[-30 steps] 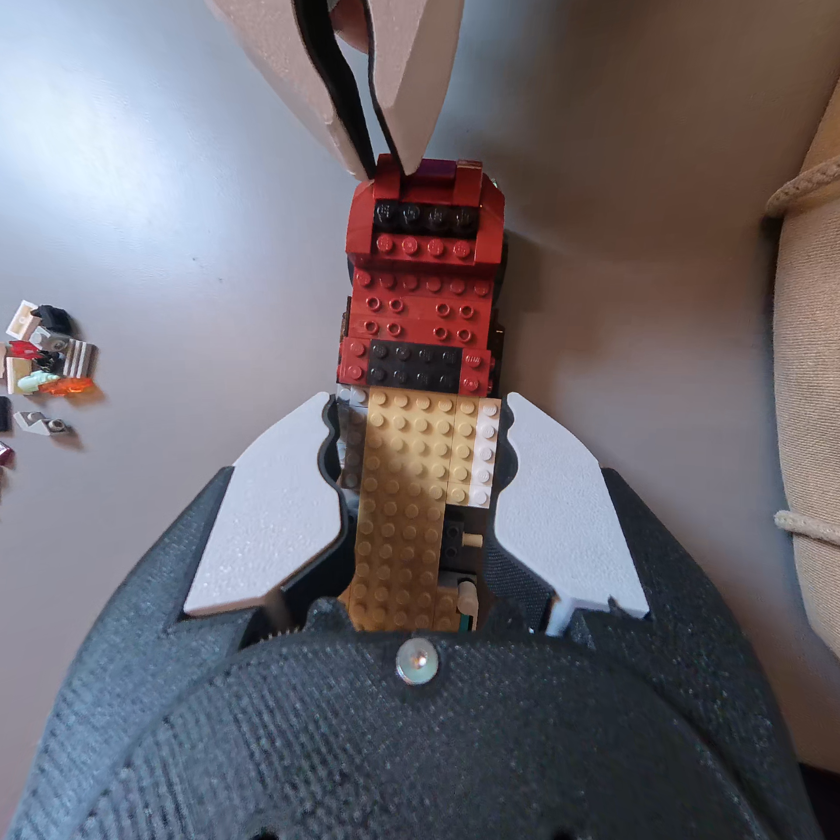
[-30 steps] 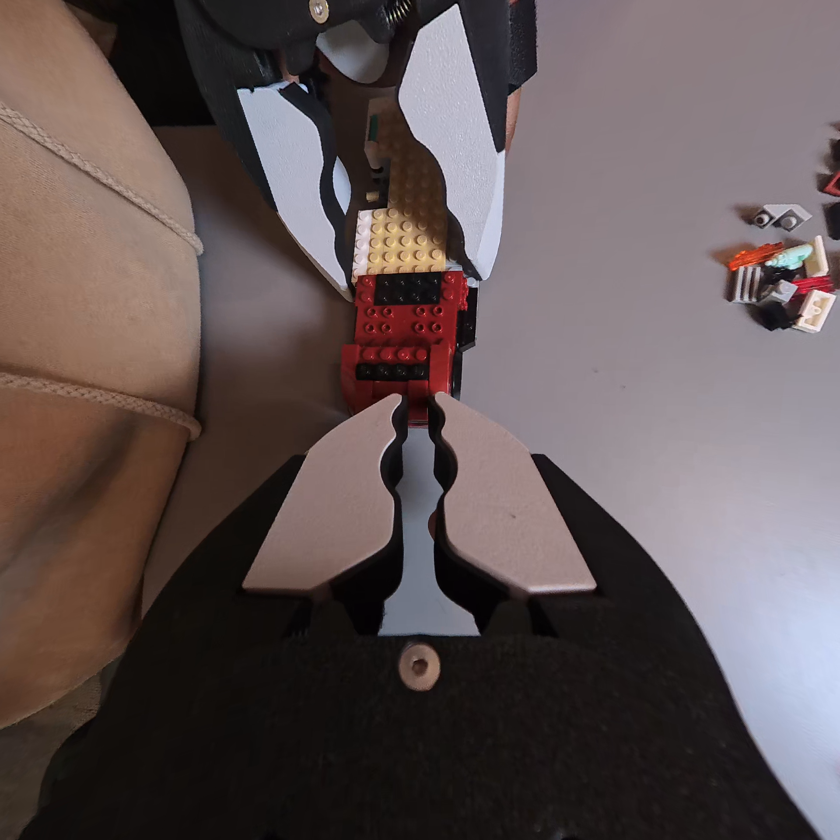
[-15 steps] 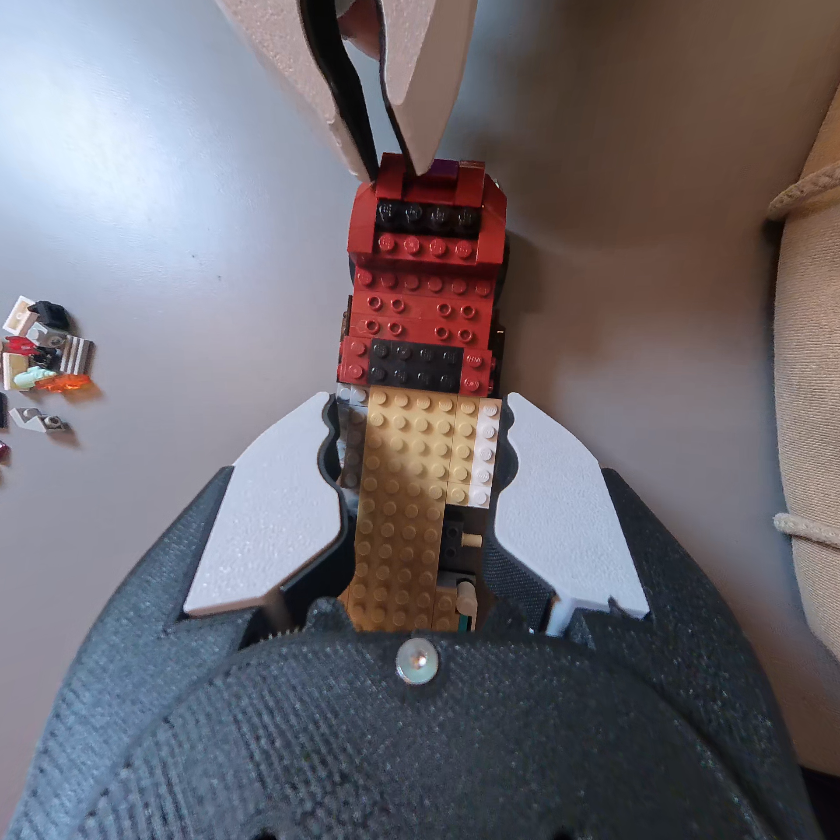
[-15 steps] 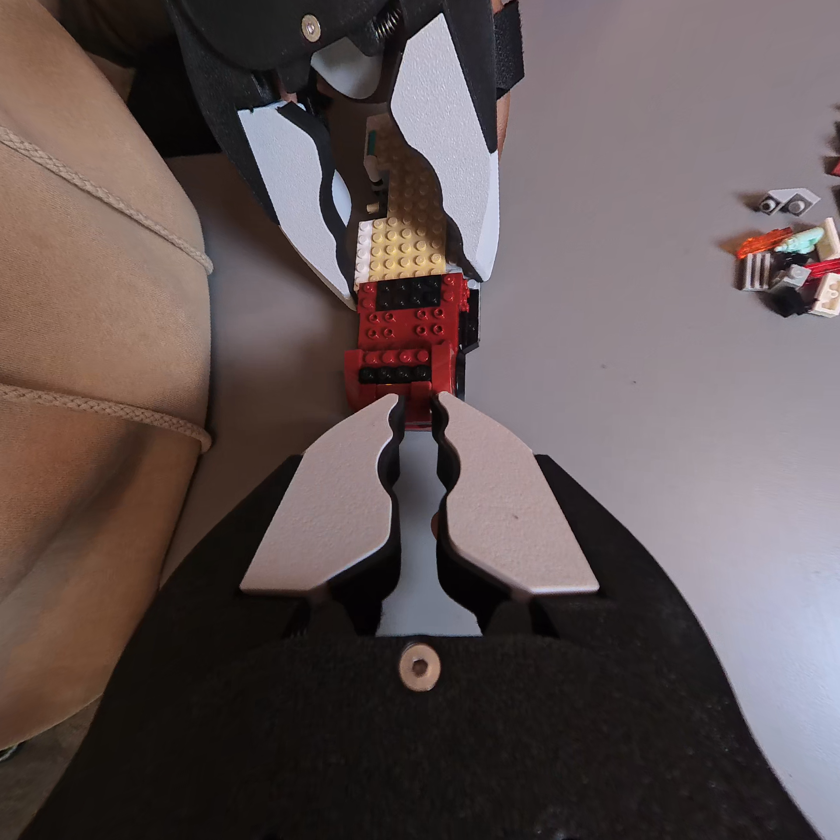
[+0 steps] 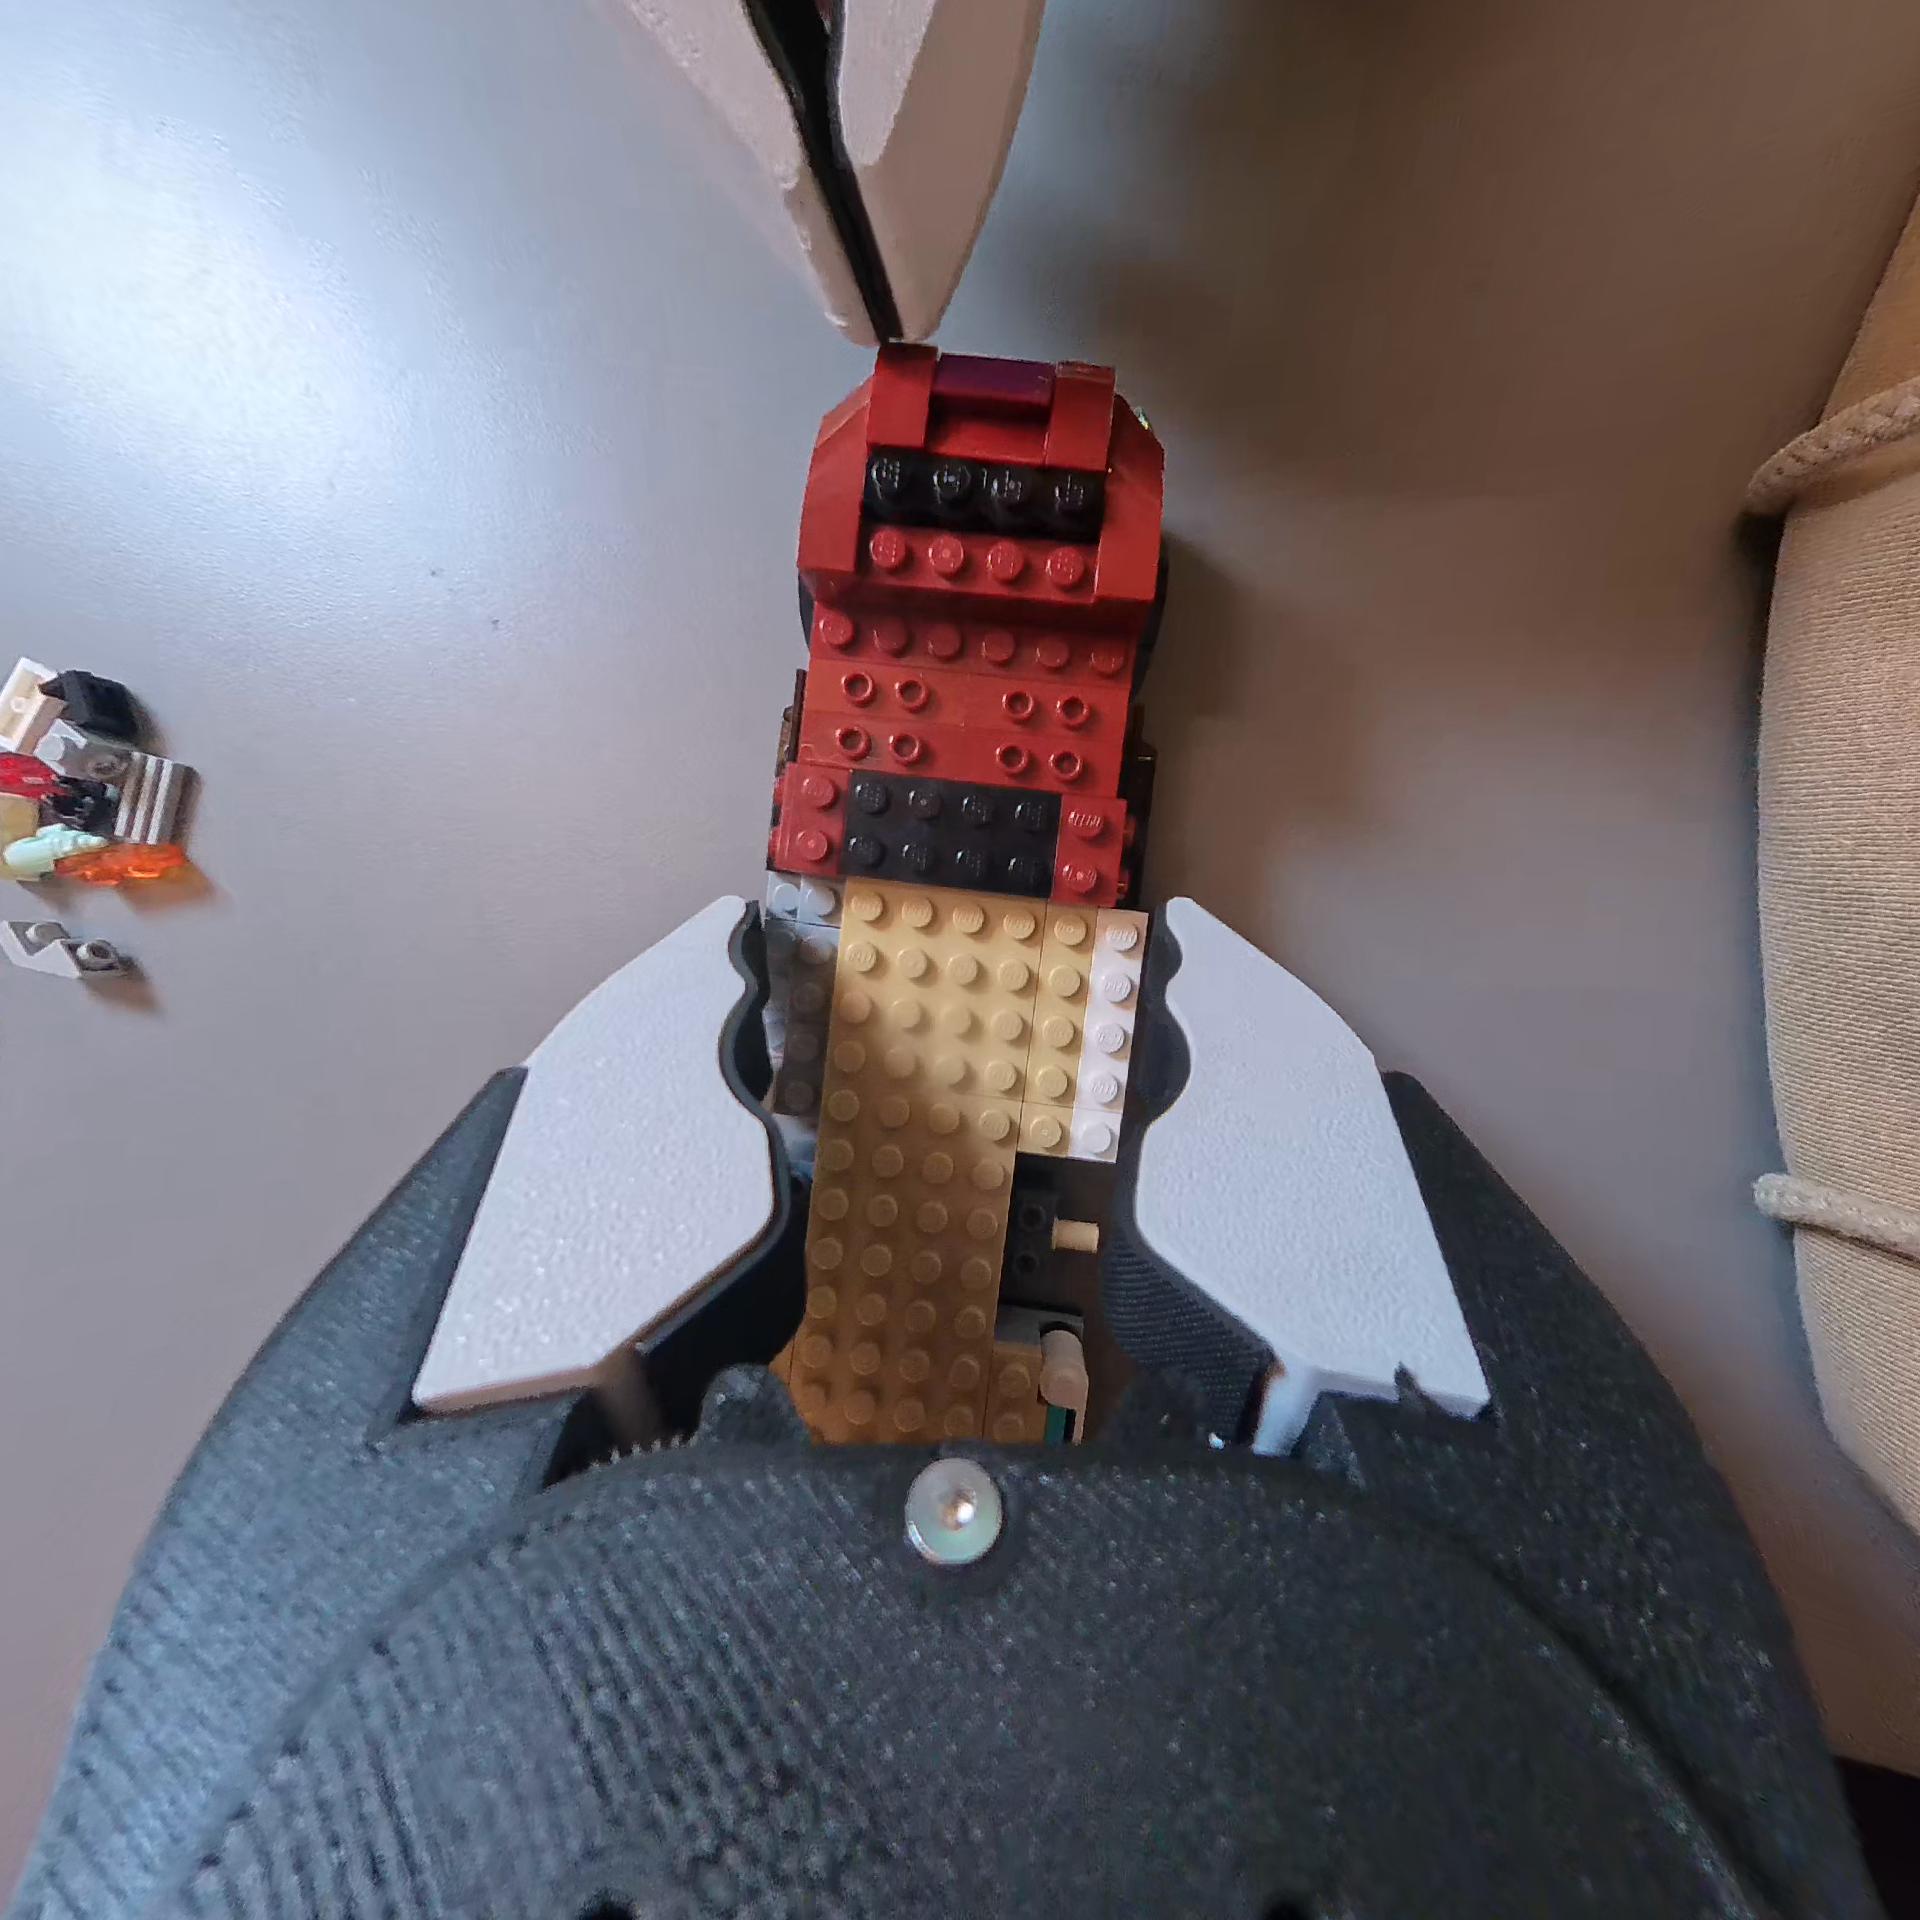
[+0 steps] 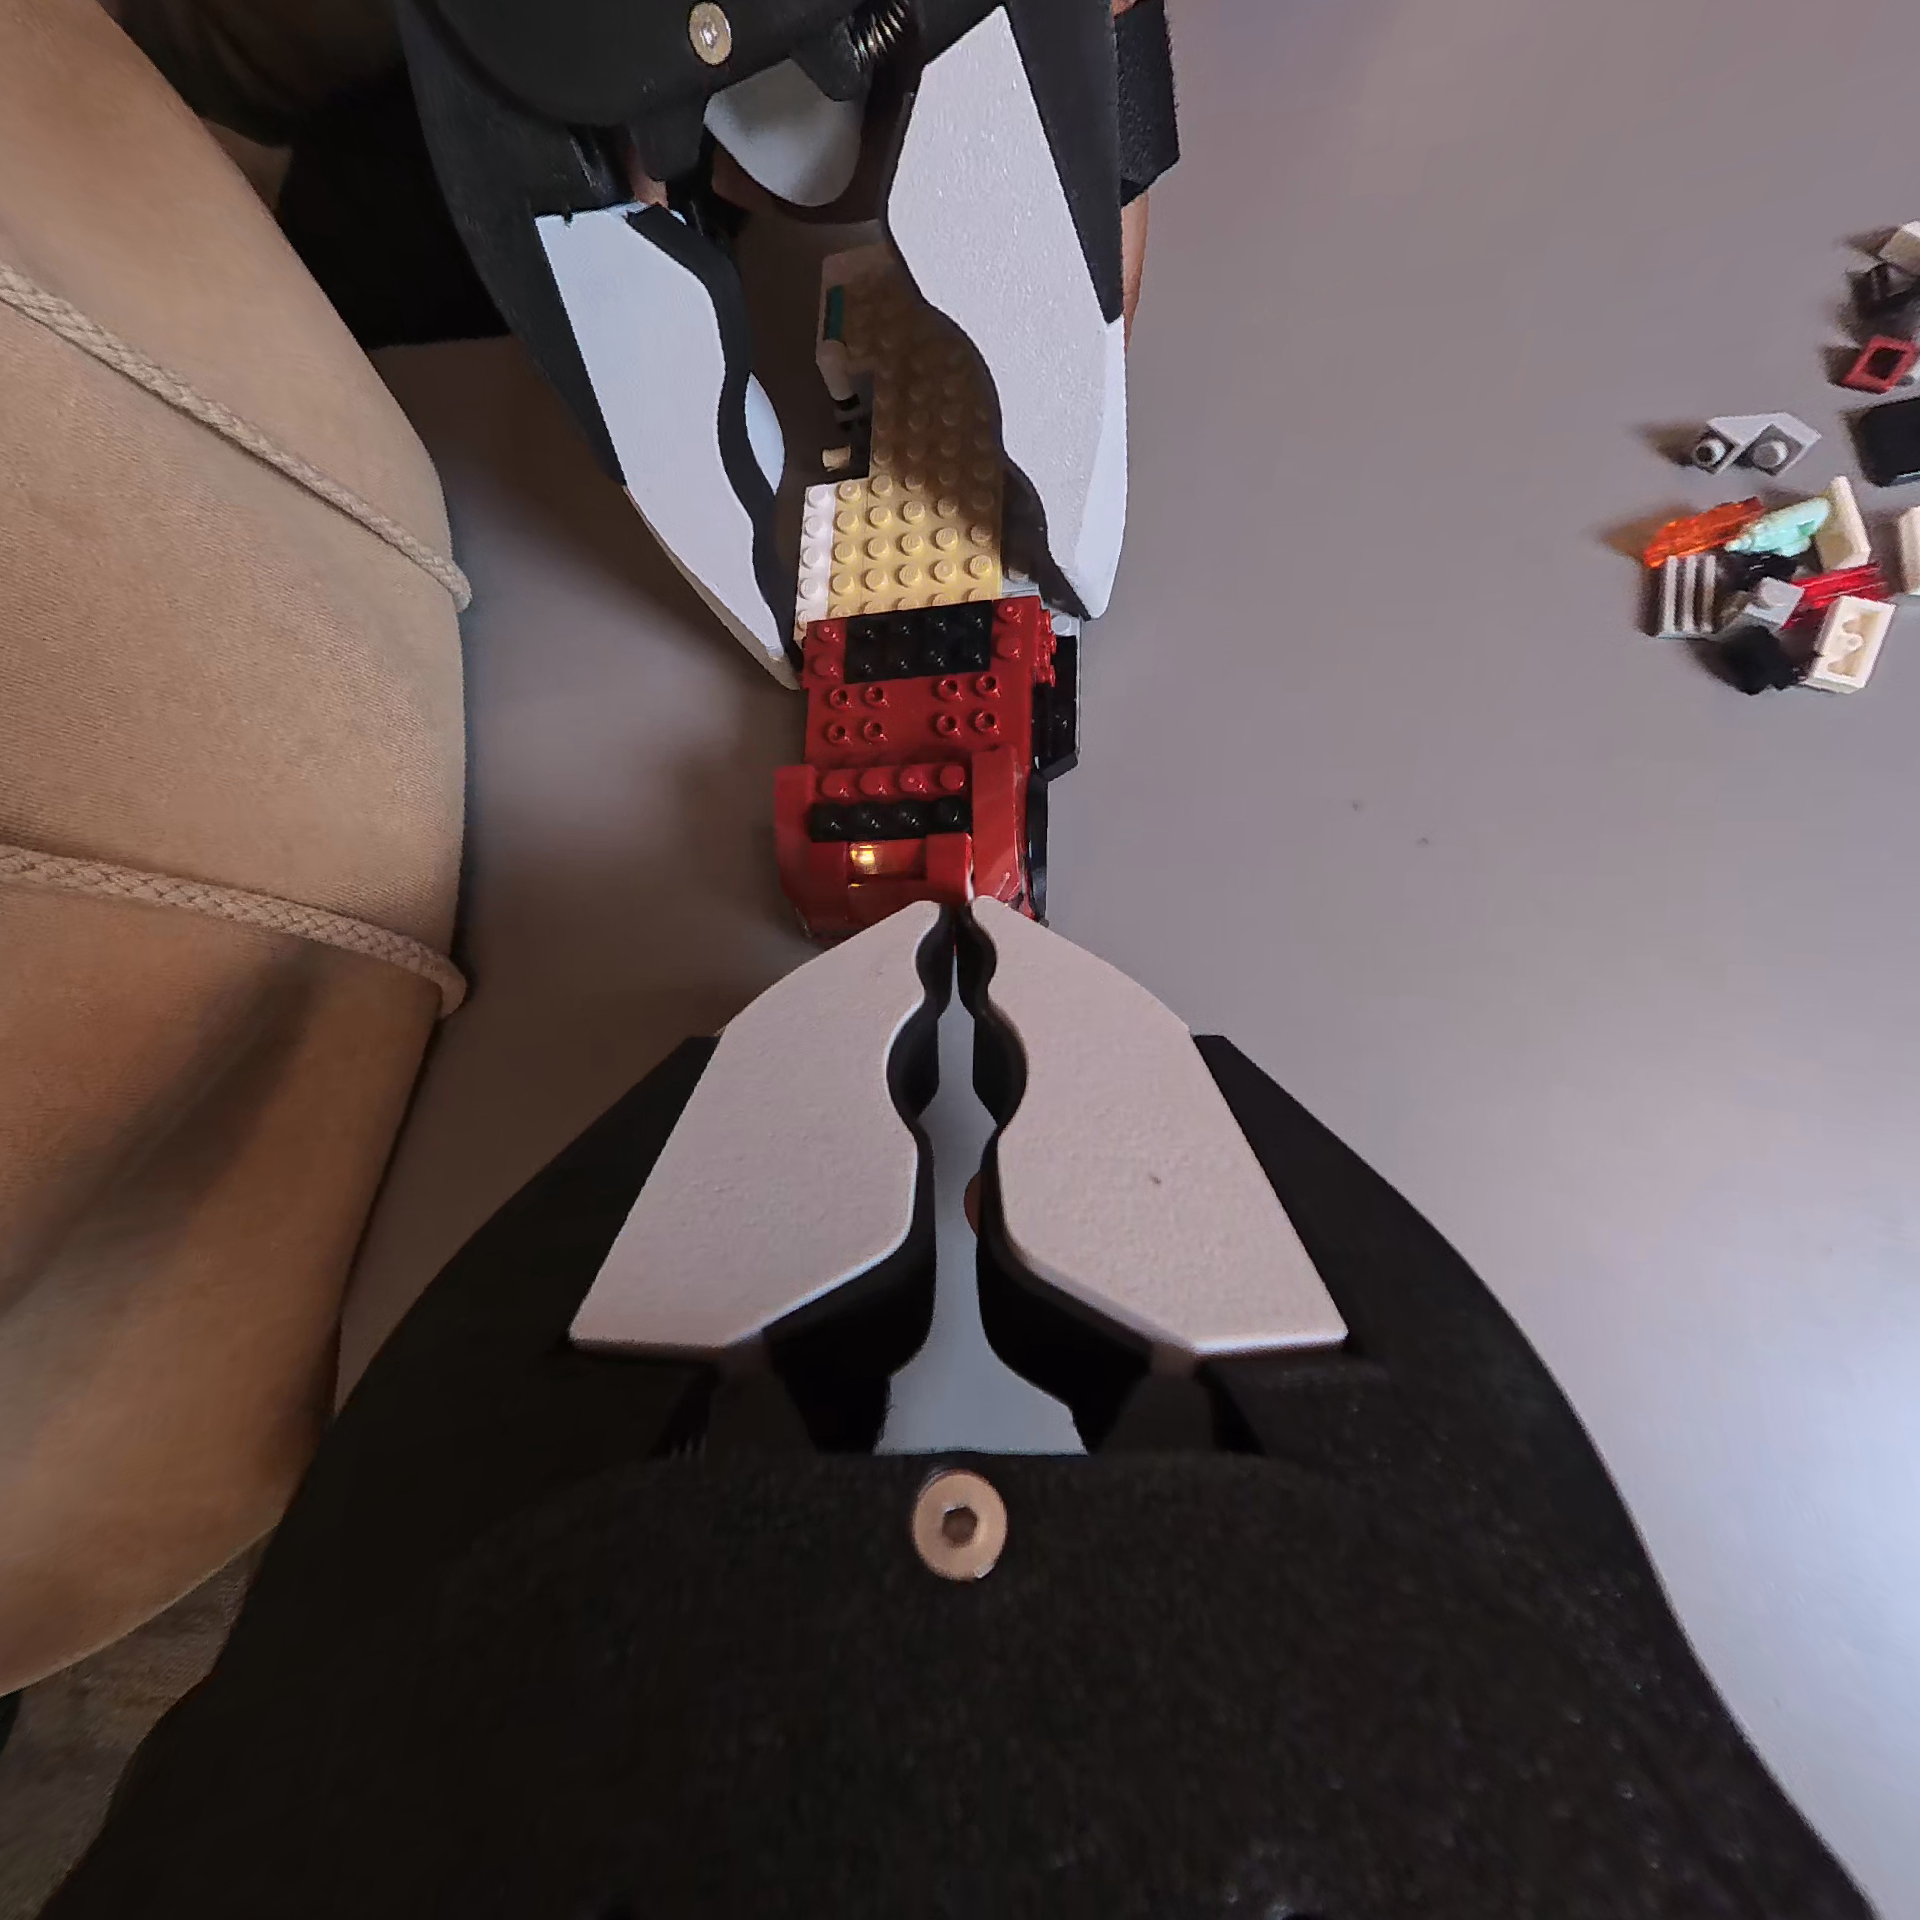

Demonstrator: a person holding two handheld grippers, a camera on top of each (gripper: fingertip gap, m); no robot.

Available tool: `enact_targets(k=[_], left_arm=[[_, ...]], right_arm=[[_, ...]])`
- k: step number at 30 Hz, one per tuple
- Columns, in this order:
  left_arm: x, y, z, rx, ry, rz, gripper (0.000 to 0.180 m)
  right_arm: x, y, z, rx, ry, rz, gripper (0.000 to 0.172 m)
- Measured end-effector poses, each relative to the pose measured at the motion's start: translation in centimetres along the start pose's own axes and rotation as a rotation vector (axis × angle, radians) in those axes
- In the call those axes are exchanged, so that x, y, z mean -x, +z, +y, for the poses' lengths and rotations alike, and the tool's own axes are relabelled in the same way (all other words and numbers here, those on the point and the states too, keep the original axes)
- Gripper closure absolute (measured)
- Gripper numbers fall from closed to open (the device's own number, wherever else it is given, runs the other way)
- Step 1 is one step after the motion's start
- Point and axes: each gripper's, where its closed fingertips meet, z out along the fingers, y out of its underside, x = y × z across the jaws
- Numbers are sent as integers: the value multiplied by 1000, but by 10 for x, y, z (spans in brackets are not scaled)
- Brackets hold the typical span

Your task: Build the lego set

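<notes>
My left gripper (image 5: 958,925) is shut on a brick model (image 5: 966,707). Its pads press the sides of the tan studded plate at the near end. The dark red and black part sticks out ahead over the grey table (image 5: 416,416). My right gripper (image 6: 958,914) is shut, its fingertips meeting right at the red front end of the model (image 6: 914,717), with nothing visible between them. It also shows in the left wrist view (image 5: 883,332), closed just beyond the model's front corner. The left gripper (image 6: 935,644) shows in the right wrist view, clamped on the tan plate.
A small pile of loose bricks (image 5: 94,790) lies on the table to the left of the model; it shows on the right in the right wrist view (image 6: 1766,582). A beige cushion with cord trim (image 5: 1849,935) borders the table on the other side (image 6: 208,727).
My right gripper's fingers stood slightly apart over the red front edge; they have now come together and sit just off that edge. The left gripper's hold on the model is unchanged.
</notes>
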Motion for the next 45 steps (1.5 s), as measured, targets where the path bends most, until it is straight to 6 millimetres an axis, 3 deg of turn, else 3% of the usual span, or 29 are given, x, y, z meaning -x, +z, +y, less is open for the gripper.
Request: enact_targets(k=[12,20,32,38,42,45], left_arm=[[0,0,2,7,-3,17,101],[-2,0,2,4,2,41,110],[-1,-1,-1,-26,56,0,111],[16,-8,-14,-136,103,-181,111],[26,-13,-19,-194,128,-293,112],[30,-18,-24,-226,159,-370,111]], right_arm=[[1,1,-2,14,-13,2,171],[2,1,-3,12,-14,-1,170],[-2,-15,-4,-68,44,46,165],[-10,-33,-5,-272,321,90,141],[-8,-38,-5,-449,587,28,118],[-8,-35,-9,-549,721,-32,112]])
